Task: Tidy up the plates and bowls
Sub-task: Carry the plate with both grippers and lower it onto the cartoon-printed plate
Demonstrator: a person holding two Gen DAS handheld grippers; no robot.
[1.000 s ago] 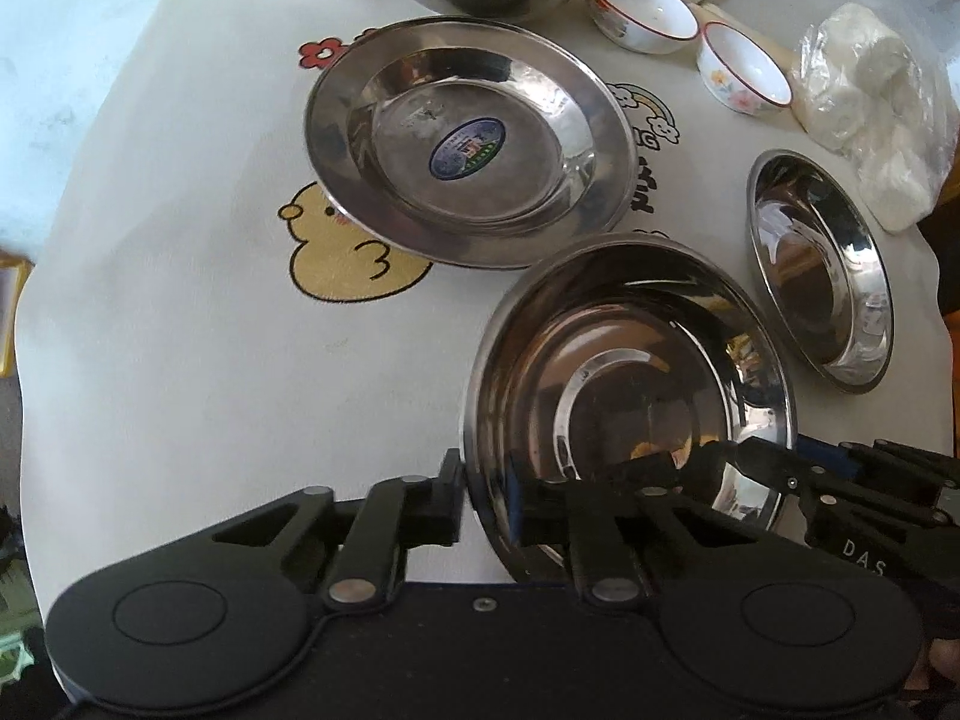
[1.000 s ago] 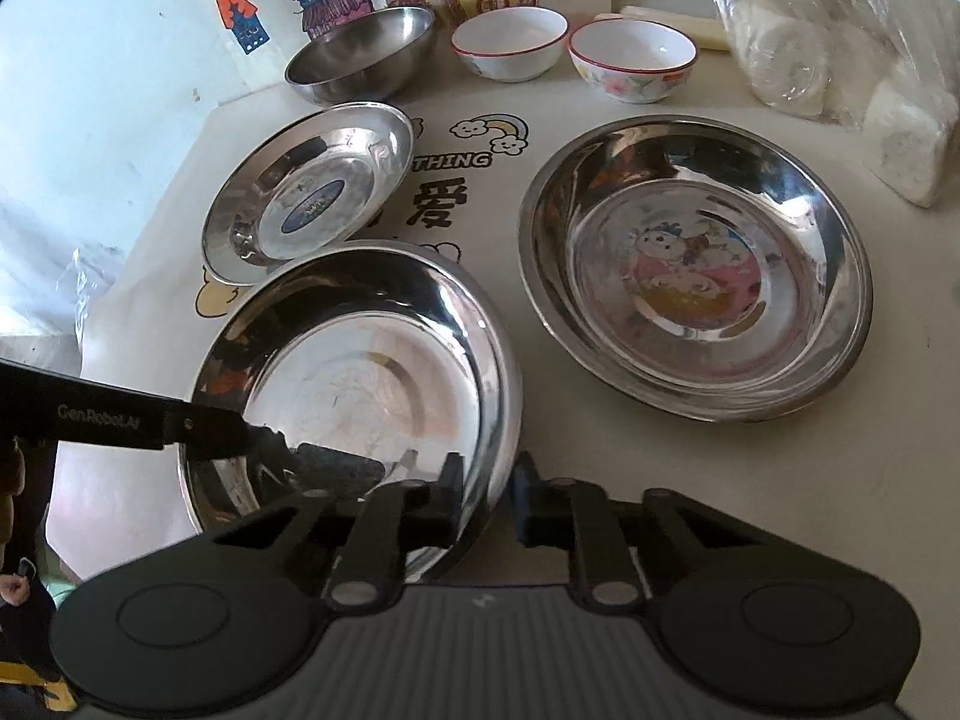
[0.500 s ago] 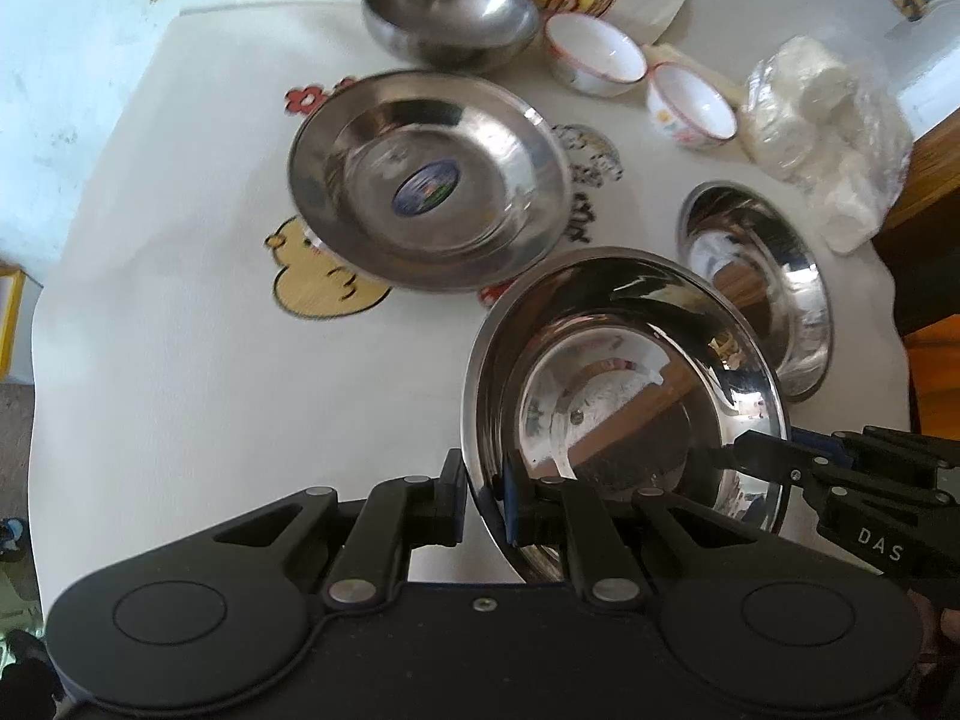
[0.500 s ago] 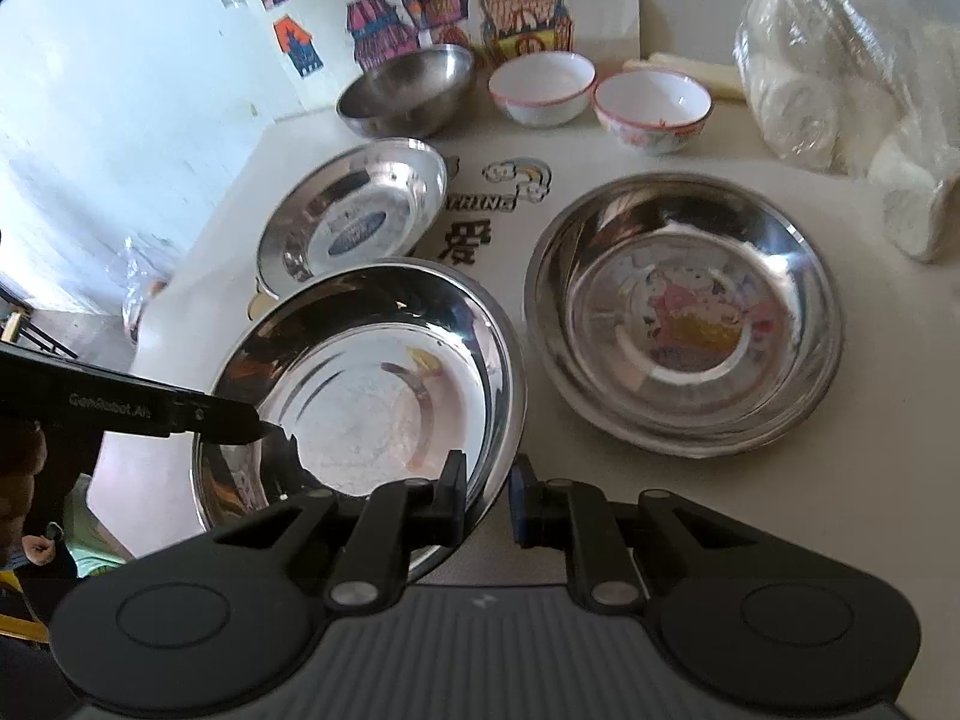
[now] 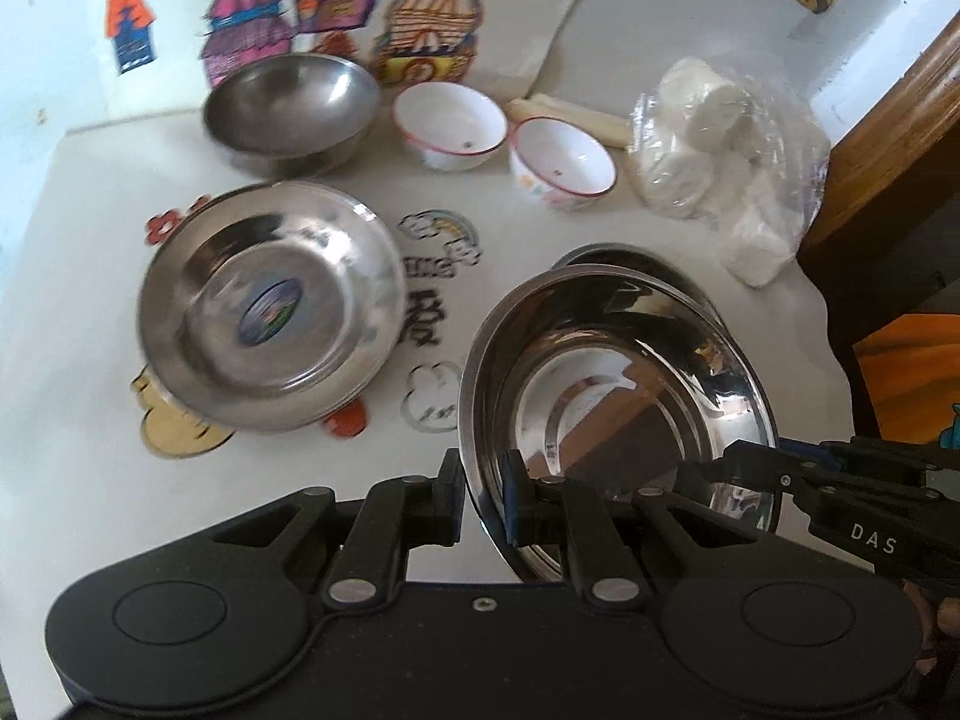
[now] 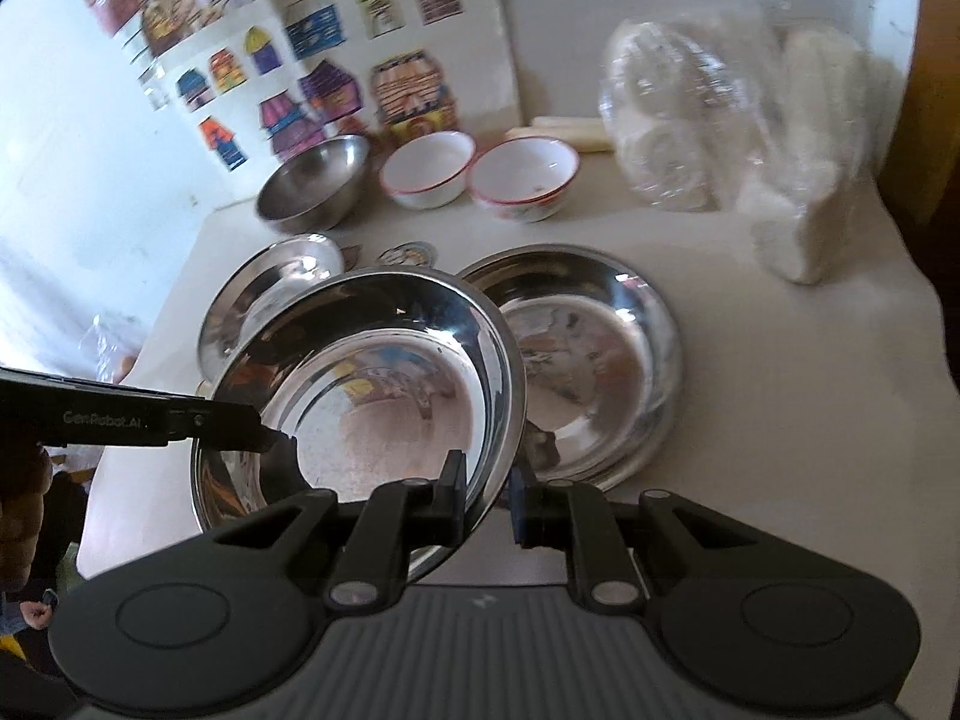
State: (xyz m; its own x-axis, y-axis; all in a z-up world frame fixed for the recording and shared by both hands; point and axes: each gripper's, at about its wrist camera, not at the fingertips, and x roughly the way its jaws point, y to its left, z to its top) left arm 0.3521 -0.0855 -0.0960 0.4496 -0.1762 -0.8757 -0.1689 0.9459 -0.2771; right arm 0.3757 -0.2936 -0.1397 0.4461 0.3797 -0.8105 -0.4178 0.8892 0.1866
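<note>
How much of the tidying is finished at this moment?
Done: nothing looks stacked. In hand: the left claw and right claw grip one steel plate by opposite rims, over the plate on the right. Left: the other plate, the steel bowl, two white bowls.

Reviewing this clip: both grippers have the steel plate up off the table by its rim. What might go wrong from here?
1. The left gripper and right gripper pinch only the thin, slick rim of the held plate, which is tilted; it might slip or twist out.
2. It hangs partly over the plate on the table; a drop would likely strike it.
3. Swung wide, it might clip the sticker plate.
</note>
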